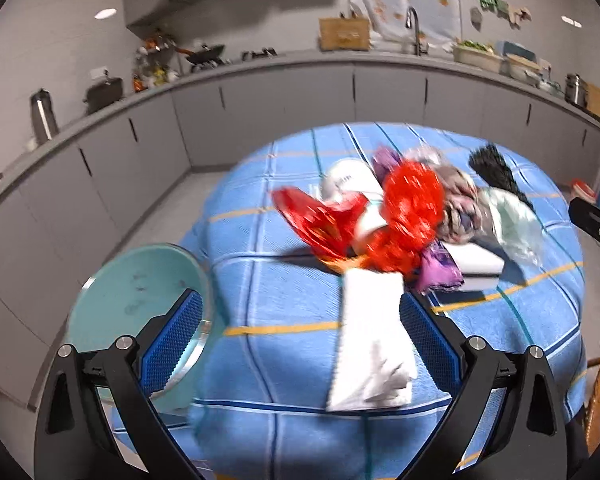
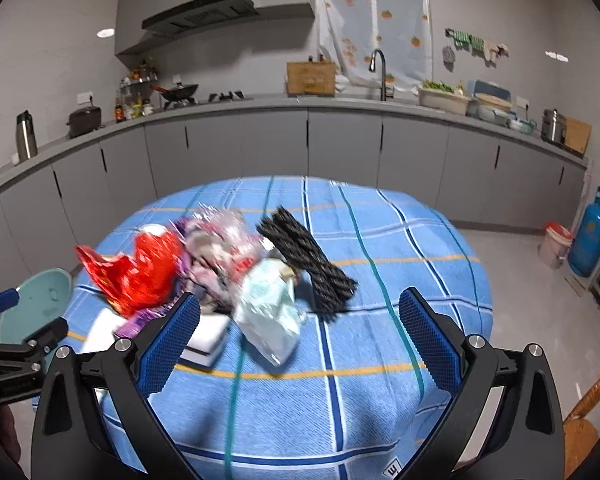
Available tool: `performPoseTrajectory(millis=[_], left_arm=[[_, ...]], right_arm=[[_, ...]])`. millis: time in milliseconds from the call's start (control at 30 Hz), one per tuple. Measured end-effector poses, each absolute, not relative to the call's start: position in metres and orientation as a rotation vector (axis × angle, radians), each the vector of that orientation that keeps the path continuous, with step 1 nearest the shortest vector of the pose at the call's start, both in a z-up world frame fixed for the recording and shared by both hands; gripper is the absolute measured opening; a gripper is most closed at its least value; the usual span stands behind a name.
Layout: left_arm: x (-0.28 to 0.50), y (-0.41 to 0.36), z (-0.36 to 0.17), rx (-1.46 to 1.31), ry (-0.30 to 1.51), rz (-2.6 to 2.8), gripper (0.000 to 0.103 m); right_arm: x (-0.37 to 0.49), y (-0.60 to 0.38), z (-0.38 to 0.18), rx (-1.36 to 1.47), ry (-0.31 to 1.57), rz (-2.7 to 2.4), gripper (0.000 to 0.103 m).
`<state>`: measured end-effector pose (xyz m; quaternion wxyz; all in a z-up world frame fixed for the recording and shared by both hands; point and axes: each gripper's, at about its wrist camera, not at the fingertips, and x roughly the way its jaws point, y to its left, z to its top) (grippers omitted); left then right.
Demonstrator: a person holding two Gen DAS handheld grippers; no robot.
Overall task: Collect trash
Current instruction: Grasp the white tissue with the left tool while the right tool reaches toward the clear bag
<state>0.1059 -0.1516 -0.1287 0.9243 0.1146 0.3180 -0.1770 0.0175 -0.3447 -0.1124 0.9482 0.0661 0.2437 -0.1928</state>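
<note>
Both grippers are hanging above a round table under a blue plaid cloth (image 2: 380, 360). The left gripper (image 1: 300, 336) is standing with its blue pads spread wide, gripping nothing; a white crumpled paper (image 1: 374, 344) is lying on the cloth between them, close against the right pad, contact unclear. The right gripper (image 2: 300, 332) is likewise standing with its jaws wide apart and empty.

The trash is sitting in a heap past the middle of the table:
- red foil wrapper (image 1: 320, 220), crumpled, at the left edge of the heap
- red mesh wad (image 1: 414, 208) beside it
- purple wrapper (image 1: 440, 272) at the near side, just beyond the white paper
- clear plastic bundle with mixed scraps (image 2: 224, 248) in the centre
- pale green plastic bag (image 2: 272, 316) slumping toward the right gripper
- black ridged strip (image 2: 308, 260) lying flat, at the right of the heap
- white flat card (image 2: 206, 340) partly under the heap

A teal stool (image 1: 140, 292) is standing beside the table's left edge. Motion blur is softening the heap.
</note>
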Motion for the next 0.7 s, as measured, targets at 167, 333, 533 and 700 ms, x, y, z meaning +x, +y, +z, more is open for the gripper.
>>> performPoseTrajectory(millis=[167,333,533,700], left_arm=[[0.110,-0.164,-0.153,0.247,0.697,-0.401,0.091],[0.118,-0.169,-0.172,0.238,0.752,-0.437,0.075],[0.106,-0.176,-0.169,0.252,0.729,-0.507,0.029],[0.103,-0.162,-0.150,0.231,0.701,-0.511,0.023]], right_arm=[[0.021,-0.350,-0.123,0.138,0.514,-0.402,0.098],[0.027,-0.347,-0.131,0.122,0.518,-0.406,0.098],[0.032,-0.346,-0.136,0.108,0.510,-0.408,0.097],[0.038,-0.346,-0.140,0.129,0.525,-0.364,0.078]])
